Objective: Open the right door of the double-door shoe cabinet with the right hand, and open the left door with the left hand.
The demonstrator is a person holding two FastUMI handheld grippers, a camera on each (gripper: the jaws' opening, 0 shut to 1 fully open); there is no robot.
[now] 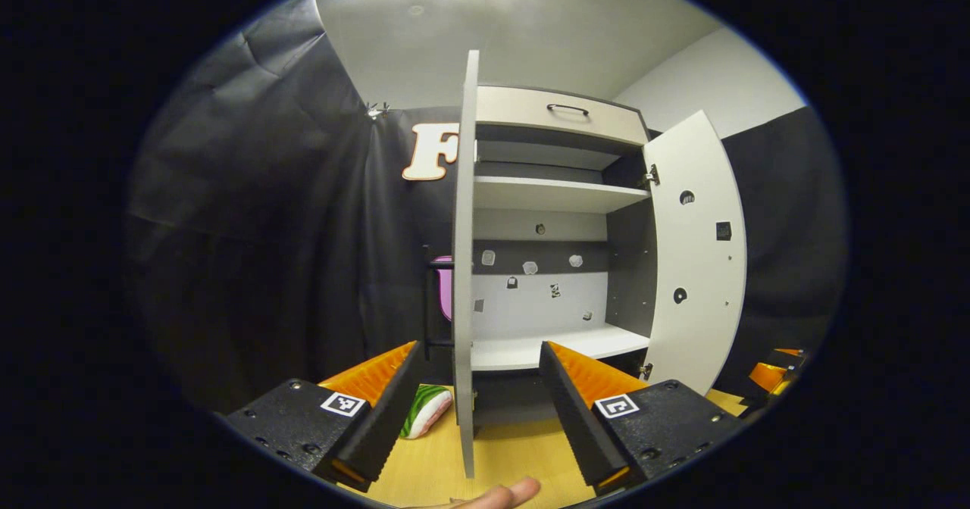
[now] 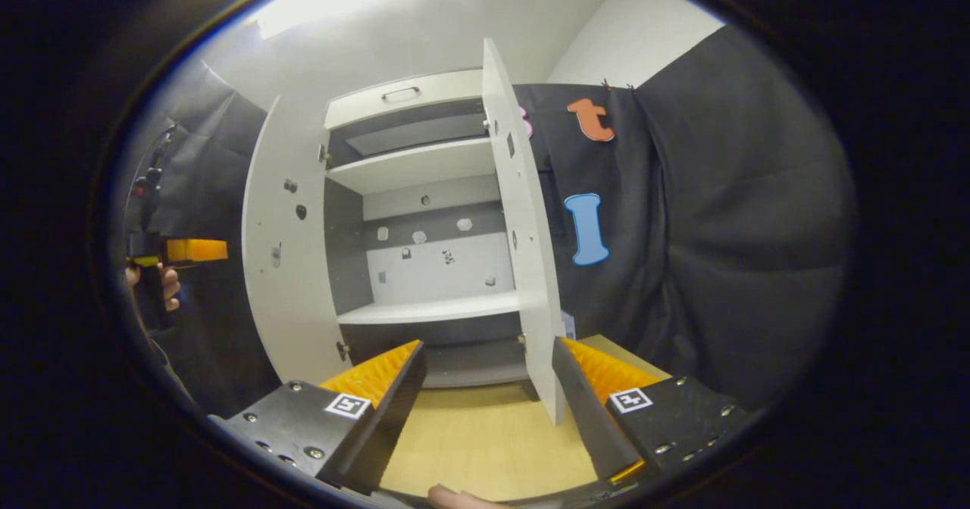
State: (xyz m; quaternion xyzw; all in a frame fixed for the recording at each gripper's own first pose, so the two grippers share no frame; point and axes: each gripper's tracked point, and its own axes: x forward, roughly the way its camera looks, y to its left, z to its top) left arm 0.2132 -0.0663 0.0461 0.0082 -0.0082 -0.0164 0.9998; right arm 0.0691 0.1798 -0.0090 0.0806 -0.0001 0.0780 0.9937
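Wooden floor (image 2: 485, 433), black curtains (image 1: 265, 251), open shoe cabinet (image 1: 553, 266)

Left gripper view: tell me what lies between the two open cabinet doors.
Between the left door and right door lies the open cabinet interior: two white shelves, nothing on them.

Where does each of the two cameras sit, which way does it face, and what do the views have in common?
Left gripper view: rides the left gripper, facing the edge of the open left door; its open fingers straddle that edge, and a fingertip shows below.
Right gripper view: rides the right gripper, facing the open right door; the left gripper and its hand show far left.
Shared: the shoe cabinet, both doors open, its drawer and shelves.
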